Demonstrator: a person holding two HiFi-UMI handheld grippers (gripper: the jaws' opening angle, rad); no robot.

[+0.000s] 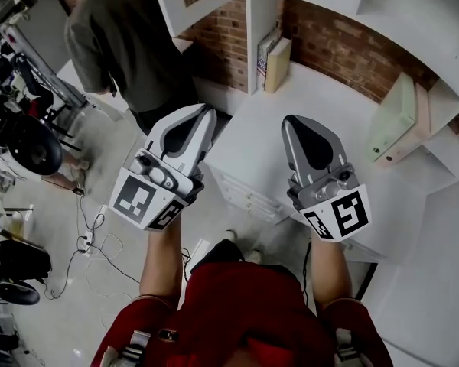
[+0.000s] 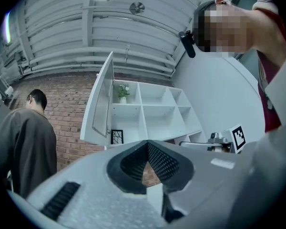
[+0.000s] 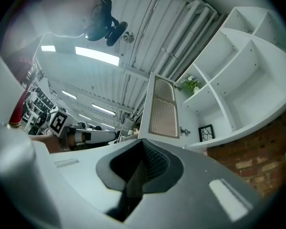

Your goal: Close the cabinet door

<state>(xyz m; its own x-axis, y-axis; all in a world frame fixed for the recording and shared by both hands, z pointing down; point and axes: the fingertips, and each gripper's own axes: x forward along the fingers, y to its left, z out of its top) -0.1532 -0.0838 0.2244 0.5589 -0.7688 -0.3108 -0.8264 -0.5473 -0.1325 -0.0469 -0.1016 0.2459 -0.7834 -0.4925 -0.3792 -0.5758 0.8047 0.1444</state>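
Grippers side by side, grey left gripper (image 1: 206, 115) and grey right gripper (image 1: 290, 123) both pressed together, empty; far beyond, white ribbed-panel cabinet door (image 2: 99, 108) standing open.

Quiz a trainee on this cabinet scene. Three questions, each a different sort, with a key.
1. True or false: the cabinet door is fully closed.
2. Multiple choice: what stands in the top shelf compartment next to that door? A. a potted plant. B. a kettle. C. a stack of plates.
3. Fill in the blank: the jaws of the left hand-held gripper and the right hand-held gripper are both ___, with nothing between them.

Key: 1 false, the door stands swung open. 2 A. 3 shut.
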